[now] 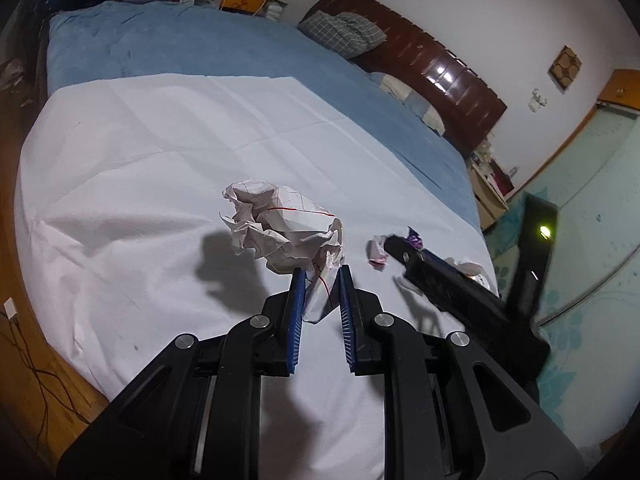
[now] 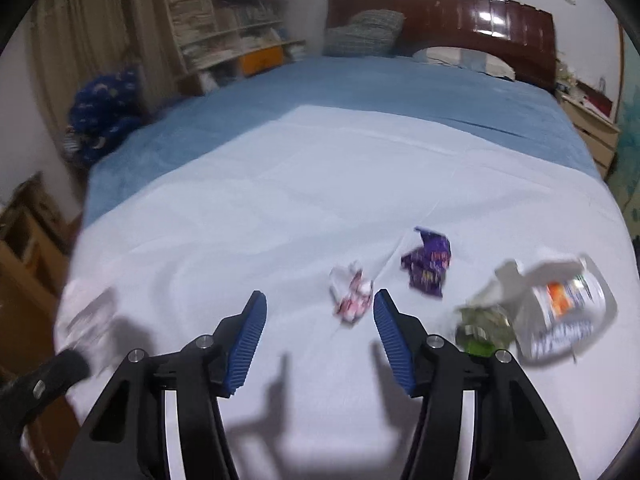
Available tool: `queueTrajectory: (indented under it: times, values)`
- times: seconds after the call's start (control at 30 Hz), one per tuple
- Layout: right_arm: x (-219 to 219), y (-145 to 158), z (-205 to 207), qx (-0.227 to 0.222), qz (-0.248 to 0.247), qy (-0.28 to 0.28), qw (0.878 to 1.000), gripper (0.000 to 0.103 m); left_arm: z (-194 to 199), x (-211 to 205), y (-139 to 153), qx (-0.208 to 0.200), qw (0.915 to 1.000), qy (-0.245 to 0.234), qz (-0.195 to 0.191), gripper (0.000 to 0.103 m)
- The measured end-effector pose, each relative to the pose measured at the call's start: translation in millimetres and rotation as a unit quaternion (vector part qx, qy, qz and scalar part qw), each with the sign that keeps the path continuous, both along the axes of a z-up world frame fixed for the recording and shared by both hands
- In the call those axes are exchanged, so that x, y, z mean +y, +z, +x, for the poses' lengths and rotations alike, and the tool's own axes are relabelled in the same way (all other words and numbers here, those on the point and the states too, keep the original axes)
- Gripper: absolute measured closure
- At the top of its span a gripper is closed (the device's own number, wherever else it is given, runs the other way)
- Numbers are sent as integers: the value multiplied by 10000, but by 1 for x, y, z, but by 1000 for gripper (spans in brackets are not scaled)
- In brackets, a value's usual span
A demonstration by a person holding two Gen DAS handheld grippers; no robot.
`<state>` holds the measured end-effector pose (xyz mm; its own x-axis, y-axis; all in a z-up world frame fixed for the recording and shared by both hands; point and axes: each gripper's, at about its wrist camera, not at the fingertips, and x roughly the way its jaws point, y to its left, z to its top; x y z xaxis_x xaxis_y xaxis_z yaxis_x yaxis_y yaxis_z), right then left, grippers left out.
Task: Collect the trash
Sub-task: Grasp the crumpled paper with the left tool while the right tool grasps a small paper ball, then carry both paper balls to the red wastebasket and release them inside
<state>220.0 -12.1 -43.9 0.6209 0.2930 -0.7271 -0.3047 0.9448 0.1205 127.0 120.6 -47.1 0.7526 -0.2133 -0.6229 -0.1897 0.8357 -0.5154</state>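
The left gripper [image 1: 322, 276] is nipped narrow on a tail of the crumpled paper ball [image 1: 280, 228], which hangs clear above the white sheet [image 1: 160, 160]. The paper looks feather-light, springy and easily torn, so a pinch on a thick fold should serve better than on one thin edge. The right gripper [image 2: 320, 312] stands half wide and empty over the sheet, with the small pink-and-white wrapper [image 2: 350, 296] between its tips and close against its right finger. Just right and farther lies the purple wrapper [image 2: 428, 268]; nearer right, a clear plastic bag [image 2: 560, 308], all light, crinkly and probably slippery.
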Motion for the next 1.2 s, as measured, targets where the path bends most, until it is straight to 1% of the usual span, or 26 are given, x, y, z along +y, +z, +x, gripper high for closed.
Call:
queueTrajectory:
  times: [0.07, 0.1, 0.13, 0.17, 0.2, 0.27, 0.3, 0.4, 0.5, 0.6, 0.67, 0.73, 0.77, 0.83, 0.87, 0.9, 0.93, 0.97, 1.03, 1.07, 1.1, 1.13, 1.2]
  values:
    - [9, -17, 21, 168, -264, -181, 9993, 46, 5, 3, -2, 3, 10000, -34, 19, 86]
    - [10, -26, 29, 319, -299, -261, 9987, 46, 5, 4, -4, 24, 10000, -35, 32, 86]
    - [11, -39, 38, 598, -341, -338, 9971, 46, 5, 5, -6, 65, 10000, -41, 15, 86]
    - [11, -48, 44, 820, -384, -362, 9952, 52, 6, 5, -8, 98, 9999, -56, -17, 86]
    - [11, -48, 45, 829, -333, -368, 9953, 59, 6, 4, -8, 110, 9999, -70, -37, 86]
    - [11, -48, 44, 814, -182, -202, 9963, 79, 7, 2, -7, 94, 9999, -112, -20, 86]
    - [10, -47, 43, 774, -105, -117, 9969, 79, 7, 0, -6, 77, 9999, -135, 1, 86]
    - [2, -37, 30, 524, 84, 60, 9986, 79, 9, -1, -6, 58, 9999, -147, 8, 86]
    - [-12, -21, 8, 402, 208, 196, 9988, 80, 7, -2, -8, 35, 9999, -144, -2, 86]
    - [-37, 12, -20, 148, 483, 255, 9984, 80, 0, -8, -4, -33, 9999, -157, 31, 86]
    - [-57, 40, -49, -84, 719, 290, 9970, 80, -11, -18, 5, -125, 9997, -191, 113, 86]
    - [-95, 70, -95, -344, 991, 290, 9941, 80, -21, -27, 13, -227, 9993, -248, 157, 86]
    - [-109, 79, -112, -416, 1073, 266, 9930, 80, -32, -37, 21, -344, 9987, -306, 202, 86]
    - [-167, 104, -167, -548, 1303, 104, 9899, 80, -44, -52, 31, -459, 9978, -393, 275, 86]
    - [-198, 113, -193, -587, 1384, -17, 9886, 79, -54, -67, 40, -571, 9966, -488, 328, 86]
    - [-220, 119, -211, -609, 1416, -117, 9880, 79, -59, -77, 45, -626, 9958, -546, 375, 86]
    - [-252, 126, -236, -631, 1427, -276, 9874, 79, -67, -94, 53, -700, 9943, -664, 456, 86]
    - [-272, 130, -252, -652, 1410, -394, 9871, 79, -74, -110, 61, -791, 9925, -779, 515, 86]
    - [-336, 137, -290, -618, 1172, -715, 9886, 79, -85, -141, 73, -908, 9888, -1021, 595, 86]
    - [-367, 138, -310, -616, 946, -894, 9896, 79, -94, -170, 84, -1013, 9845, -1272, 659, 86]
    - [-391, 139, -322, -616, 817, -1028, 9894, 79, -98, -187, 90, -1070, 9817, -1419, 688, 86]
    - [-423, 138, -337, -585, 688, -1218, 9884, 79, -103, -209, 97, -1126, 9780, -1603, 718, 86]
    - [-480, 132, -367, -513, 514, -1627, 9840, 79, -113, -269, 115, -1234, 9662, -2109, 819, 86]
